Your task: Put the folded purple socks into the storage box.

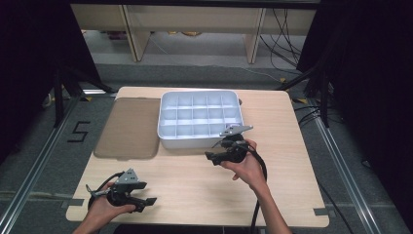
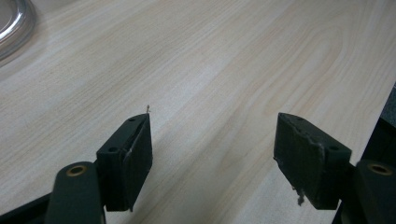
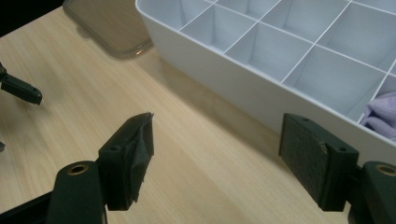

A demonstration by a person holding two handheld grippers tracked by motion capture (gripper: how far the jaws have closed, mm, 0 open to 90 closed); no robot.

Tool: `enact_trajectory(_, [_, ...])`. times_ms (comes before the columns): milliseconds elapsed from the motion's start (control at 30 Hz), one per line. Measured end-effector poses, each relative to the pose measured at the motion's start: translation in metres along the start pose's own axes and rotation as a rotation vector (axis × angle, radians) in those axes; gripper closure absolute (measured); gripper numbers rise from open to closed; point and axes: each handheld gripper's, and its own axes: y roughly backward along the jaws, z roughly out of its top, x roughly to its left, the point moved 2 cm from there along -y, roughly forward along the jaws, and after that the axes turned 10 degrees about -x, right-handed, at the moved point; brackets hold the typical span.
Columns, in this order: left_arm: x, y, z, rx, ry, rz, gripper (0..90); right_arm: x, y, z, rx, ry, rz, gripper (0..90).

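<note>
On the light wooden table [image 1: 195, 180] sits a white divided organizer tray [image 1: 170, 138], set toward the far side, its grid of small compartments open to the top. Just to its left lies its translucent brownish lid [image 1: 129, 127], flat on the wood, touching or nearly touching the tray's side.

My right gripper [image 1: 228, 148] is held just in front of the tray's near wall, toward its right end, jaws spread wide with nothing between them. Through the right gripper view I see that near wall [image 3: 243, 88] running across ahead of the jaws, and a bit of pale lilac fabric [image 3: 380, 114] tucked in a compartment at the right edge; what it is I cannot tell.

My left gripper [image 1: 127, 192] rests low near the table's front left corner, well apart from the tray. Its jaws are also wide apart and empty, with bare wood grain ahead of them and the rounded edge of the lid [image 2: 14, 25] at the upper left.
</note>
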Motion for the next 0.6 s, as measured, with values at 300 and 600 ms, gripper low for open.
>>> enact_trajectory(300, [-0.002, -0.001, 0.001, -0.025, 0.003, -0.005, 27.9, 0.013, -0.001, -0.004, 0.01, 0.014, 0.011, 26.9])
enact_trajectory(600, [0.0, 0.001, 0.001, -0.003, -0.025, 0.0, 27.9, 0.02, 0.001, -0.011, 0.011, 0.012, 0.029, 26.9])
